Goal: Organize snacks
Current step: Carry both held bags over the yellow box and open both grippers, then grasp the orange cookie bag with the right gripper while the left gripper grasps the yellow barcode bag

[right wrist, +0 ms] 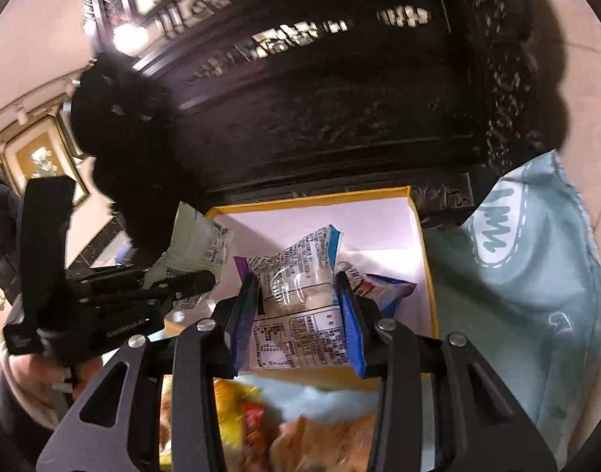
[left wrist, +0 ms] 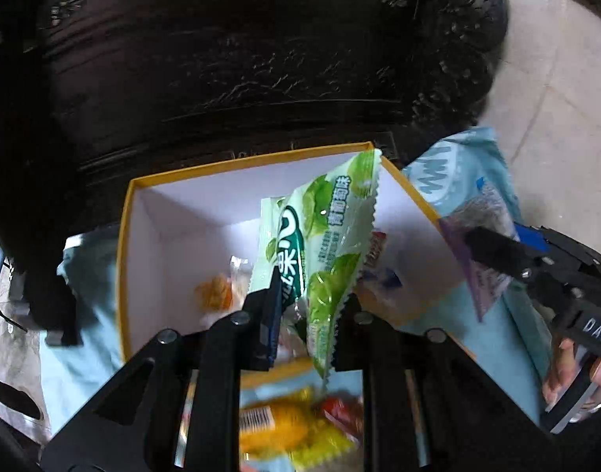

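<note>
Snack packets hang over the yellow-rimmed box [left wrist: 124, 236]: left gripper [left wrist: 306, 306] pinches a green packet [left wrist: 324, 236], right gripper [right wrist: 298, 306] clamps a clear printed packet [right wrist: 296, 295].

Fisheye bending is curving both views' edges while a lamp [right wrist: 130, 36] is glaring upper left (loose snacks [left wrist: 296, 424] below are smearing into blur).

The box [left wrist: 131, 212] is open on top with room inside; dark carved furniture [left wrist: 229, 70] blocks the way behind it.
</note>
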{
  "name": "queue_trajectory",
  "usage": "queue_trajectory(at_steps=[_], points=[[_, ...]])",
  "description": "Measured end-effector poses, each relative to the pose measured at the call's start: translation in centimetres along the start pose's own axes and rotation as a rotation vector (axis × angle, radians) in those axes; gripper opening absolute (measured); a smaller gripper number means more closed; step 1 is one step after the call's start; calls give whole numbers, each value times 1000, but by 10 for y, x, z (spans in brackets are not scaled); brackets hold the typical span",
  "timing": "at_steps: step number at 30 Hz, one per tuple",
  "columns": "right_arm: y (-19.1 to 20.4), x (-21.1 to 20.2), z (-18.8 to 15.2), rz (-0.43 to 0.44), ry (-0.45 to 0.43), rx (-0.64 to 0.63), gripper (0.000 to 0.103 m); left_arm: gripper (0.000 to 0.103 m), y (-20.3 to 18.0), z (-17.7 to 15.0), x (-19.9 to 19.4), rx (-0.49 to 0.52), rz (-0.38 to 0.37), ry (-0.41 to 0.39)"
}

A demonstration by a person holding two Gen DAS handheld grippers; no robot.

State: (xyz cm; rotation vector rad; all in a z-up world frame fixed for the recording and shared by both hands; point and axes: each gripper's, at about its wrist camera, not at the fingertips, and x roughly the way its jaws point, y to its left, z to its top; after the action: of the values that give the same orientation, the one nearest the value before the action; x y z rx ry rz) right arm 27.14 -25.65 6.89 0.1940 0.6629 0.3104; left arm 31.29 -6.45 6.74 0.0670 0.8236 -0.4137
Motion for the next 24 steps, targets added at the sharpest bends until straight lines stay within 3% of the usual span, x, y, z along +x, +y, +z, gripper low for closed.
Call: queue_trajectory(at_steps=[4, 5, 6, 7, 9, 16, 24], points=[[-14, 34, 1, -43, 44, 26, 45, 22, 5, 4, 36, -29, 5, 39], [-17, 41, 0, -63, 58, 37, 45, 42, 7, 4, 42, -43, 14, 43], [-21, 45, -1, -83, 65, 53, 53, 67, 9, 4, 45, -56, 24, 45], [-24, 44, -2, -92, 54, 75, 63, 99, 12, 4, 46, -74, 59, 37], [-28, 40, -4, -70, 26, 103, 69, 101, 12, 5, 39, -82, 68, -16], [-26, 14, -16, -65, 25, 86, 69, 101, 12, -2, 26, -88, 12, 7], [-23, -22, -74, -75, 76, 29, 69, 101, -10, -42, -1, -23, -59, 36]])
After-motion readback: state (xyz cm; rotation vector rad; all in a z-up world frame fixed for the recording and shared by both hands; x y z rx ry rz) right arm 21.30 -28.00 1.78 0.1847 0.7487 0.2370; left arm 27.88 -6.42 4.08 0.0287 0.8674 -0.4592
